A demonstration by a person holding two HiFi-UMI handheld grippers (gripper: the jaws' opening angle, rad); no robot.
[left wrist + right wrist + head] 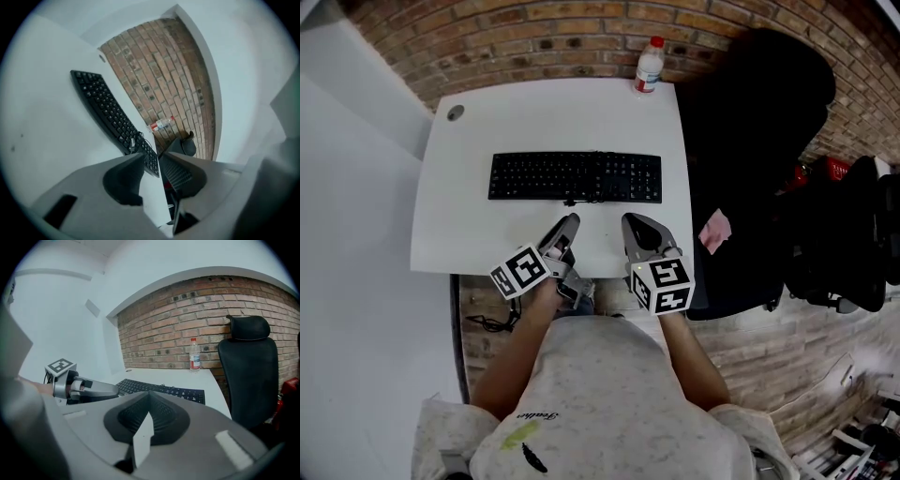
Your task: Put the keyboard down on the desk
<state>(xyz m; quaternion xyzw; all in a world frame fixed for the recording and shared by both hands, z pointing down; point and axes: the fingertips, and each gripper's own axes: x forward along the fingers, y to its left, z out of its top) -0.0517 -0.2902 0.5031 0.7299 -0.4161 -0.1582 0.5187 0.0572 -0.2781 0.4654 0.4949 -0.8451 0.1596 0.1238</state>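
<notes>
The black keyboard (575,176) lies flat on the white desk (469,234), parallel to its front edge, and nothing holds it. It also shows in the left gripper view as the keyboard (112,115) and in the right gripper view as the keyboard (164,390). My left gripper (570,223) hovers over the desk's front part, just short of the keyboard; its jaws (152,157) stand a narrow gap apart with nothing between them. My right gripper (633,223) is beside it, also short of the keyboard, and its jaws (150,393) meet at the tips, empty.
A plastic water bottle (649,66) stands at the desk's far right corner. A black office chair (750,141) sits right of the desk. A cable hole (455,112) marks the far left corner. A brick wall runs behind; a white wall lies to the left.
</notes>
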